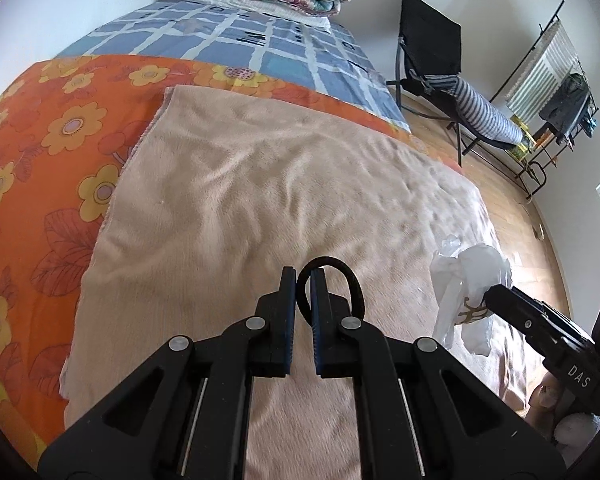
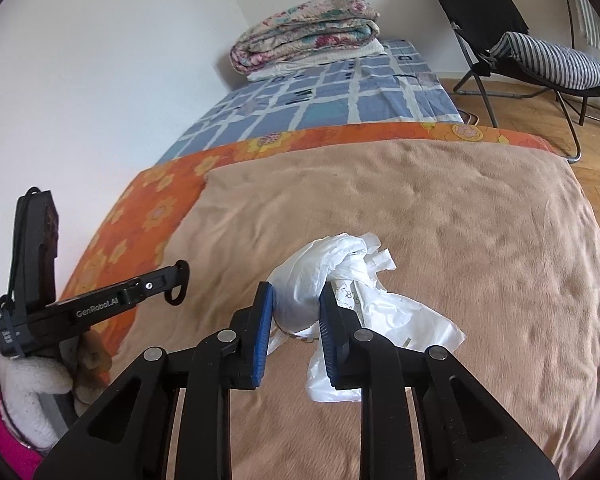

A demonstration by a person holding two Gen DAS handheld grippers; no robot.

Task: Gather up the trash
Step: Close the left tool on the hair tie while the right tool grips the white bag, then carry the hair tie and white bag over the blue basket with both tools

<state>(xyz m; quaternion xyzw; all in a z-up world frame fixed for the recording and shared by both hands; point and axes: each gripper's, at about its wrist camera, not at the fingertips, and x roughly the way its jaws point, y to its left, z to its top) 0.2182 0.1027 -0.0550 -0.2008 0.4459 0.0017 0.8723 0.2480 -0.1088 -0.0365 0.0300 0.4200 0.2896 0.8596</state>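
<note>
While left gripper (image 1: 304,280) pinches black loop (image 1: 336,280), apparently hair tie, right gripper (image 2: 296,300) clamps plastic bag (image 2: 332,264).

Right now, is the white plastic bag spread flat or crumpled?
Crumpled: the white plastic bag is bunched into a wad, pinched between the right gripper's pads.

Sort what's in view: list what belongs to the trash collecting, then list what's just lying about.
Belongs to the job:
- crumpled white plastic bag, clamped in the right hand-held gripper
- black loop band, pinched in the left hand-held gripper

Just lying about:
- beige blanket
- orange floral sheet
- folded quilt
- black chair with striped cushion
</note>
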